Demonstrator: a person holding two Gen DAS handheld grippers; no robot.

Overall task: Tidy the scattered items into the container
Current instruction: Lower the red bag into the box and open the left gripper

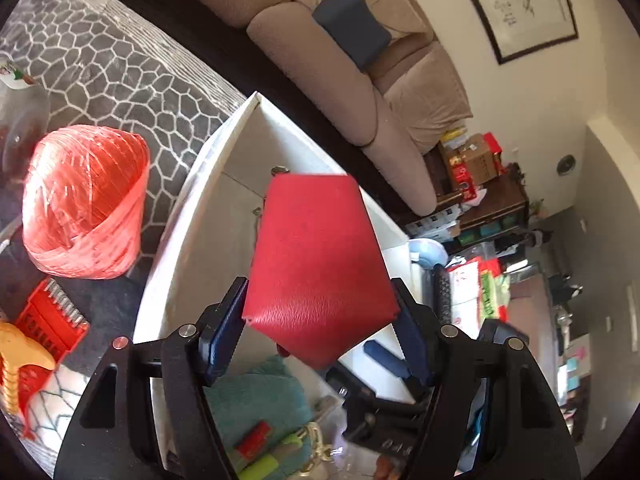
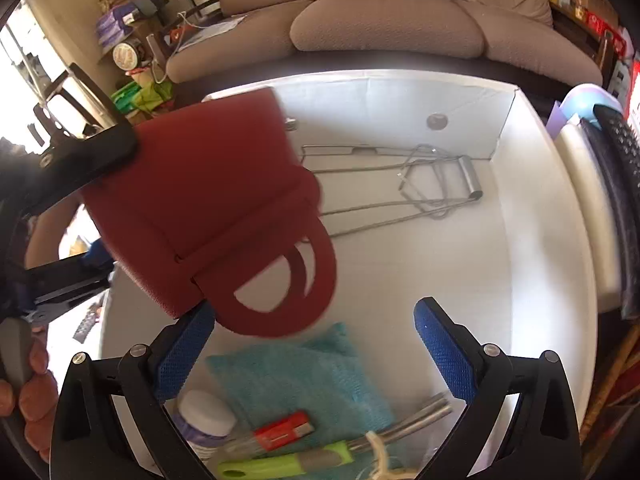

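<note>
My left gripper [image 1: 320,312] is shut on a red leather pouch [image 1: 316,264] and holds it above the white box [image 1: 188,216]. The right wrist view shows the pouch [image 2: 208,208] with its looped handles hanging over the box [image 2: 540,208]. My right gripper [image 2: 314,344] is open and empty over the box, its left fingertip close to the pouch. Inside the box lie a teal cloth [image 2: 304,376], a metal wire tool [image 2: 432,184], a red lighter [image 2: 284,434], a green-handled tool [image 2: 288,462] and a white-capped bottle [image 2: 208,416].
On the grey patterned cloth [image 1: 112,64] left of the box sit a ball of red twine [image 1: 84,200], a red plastic rack [image 1: 48,332] and a yellow toy [image 1: 16,360]. A keyboard [image 2: 620,184] lies right of the box. A beige sofa [image 2: 384,28] stands behind.
</note>
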